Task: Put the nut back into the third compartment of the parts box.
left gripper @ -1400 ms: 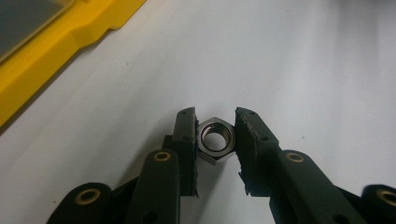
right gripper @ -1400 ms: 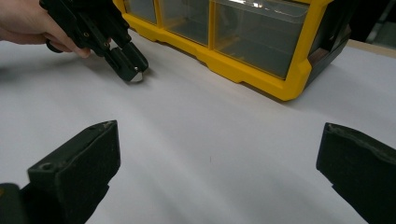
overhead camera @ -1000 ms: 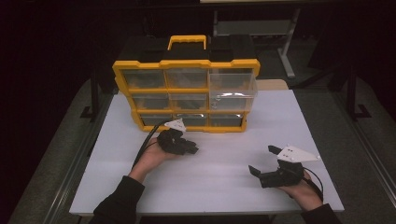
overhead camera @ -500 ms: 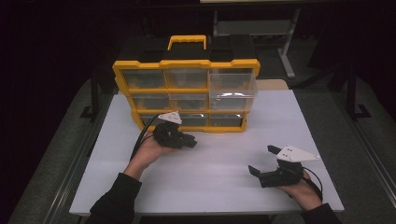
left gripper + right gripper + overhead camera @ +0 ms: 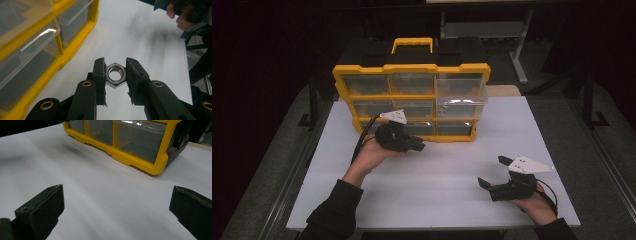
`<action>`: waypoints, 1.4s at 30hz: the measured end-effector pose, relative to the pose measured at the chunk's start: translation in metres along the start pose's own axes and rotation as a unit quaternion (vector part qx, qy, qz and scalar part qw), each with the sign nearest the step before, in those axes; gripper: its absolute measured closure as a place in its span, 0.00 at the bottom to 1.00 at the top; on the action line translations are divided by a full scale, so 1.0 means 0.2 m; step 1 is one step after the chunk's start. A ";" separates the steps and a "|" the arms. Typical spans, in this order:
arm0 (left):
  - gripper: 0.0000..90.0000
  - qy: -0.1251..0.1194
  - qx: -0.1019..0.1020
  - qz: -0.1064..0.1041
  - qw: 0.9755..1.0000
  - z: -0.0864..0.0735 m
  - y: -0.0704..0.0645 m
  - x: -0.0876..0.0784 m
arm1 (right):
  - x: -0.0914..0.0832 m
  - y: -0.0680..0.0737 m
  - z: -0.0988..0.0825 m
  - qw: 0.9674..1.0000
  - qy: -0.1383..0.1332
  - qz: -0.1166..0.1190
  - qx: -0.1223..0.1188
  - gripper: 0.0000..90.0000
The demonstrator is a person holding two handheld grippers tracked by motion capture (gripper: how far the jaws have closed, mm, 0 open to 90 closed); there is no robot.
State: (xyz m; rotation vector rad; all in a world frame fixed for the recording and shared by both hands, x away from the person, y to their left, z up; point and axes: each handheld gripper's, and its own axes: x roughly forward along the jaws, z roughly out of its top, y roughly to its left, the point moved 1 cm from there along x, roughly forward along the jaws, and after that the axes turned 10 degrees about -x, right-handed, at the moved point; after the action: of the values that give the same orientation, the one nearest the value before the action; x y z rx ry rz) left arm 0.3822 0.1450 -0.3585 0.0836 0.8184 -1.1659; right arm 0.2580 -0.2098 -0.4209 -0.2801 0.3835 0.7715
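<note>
My left gripper [image 5: 115, 75] clamps a steel hex nut [image 5: 115, 75] above the surface [image 5: 447, 175], beside the yellow drawer organizer [image 5: 412, 100]. Right gripper [image 5: 498, 176] spread wide, empty. Risk: the nut's smooth flats could slip from the pads.

A yellow organizer [image 5: 411, 102] is standing upright at the far side of the white table [image 5: 447, 170], its grid of clear plastic drawers [image 5: 412, 83] facing the near edge and its yellow carrying handle [image 5: 412, 44] rising from the top. One clear drawer [image 5: 461, 92] at the right of the grid is sticking out toward the near side, proud of its neighbours. The organizer's black back [image 5: 178, 137] is showing behind the yellow frame at its right end. A pale wooden surface [image 5: 504, 90] is peeking out just beyond the table's far right edge. Farther off, a grey metal frame [image 5: 517, 45] is standing on the dark floor in the gloom.
</note>
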 end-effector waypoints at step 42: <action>0.78 -0.022 0.035 -0.005 0.999 0.35 -0.14 -0.26 | 0.00 0.00 0.00 1.000 0.001 -0.001 -0.002 0.00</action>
State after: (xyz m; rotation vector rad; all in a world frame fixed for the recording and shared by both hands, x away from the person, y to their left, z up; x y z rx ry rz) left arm 0.3882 0.1414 -0.2668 0.1118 0.7411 -1.2009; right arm 0.2580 -0.2097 -0.4201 -0.2841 0.3833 0.7697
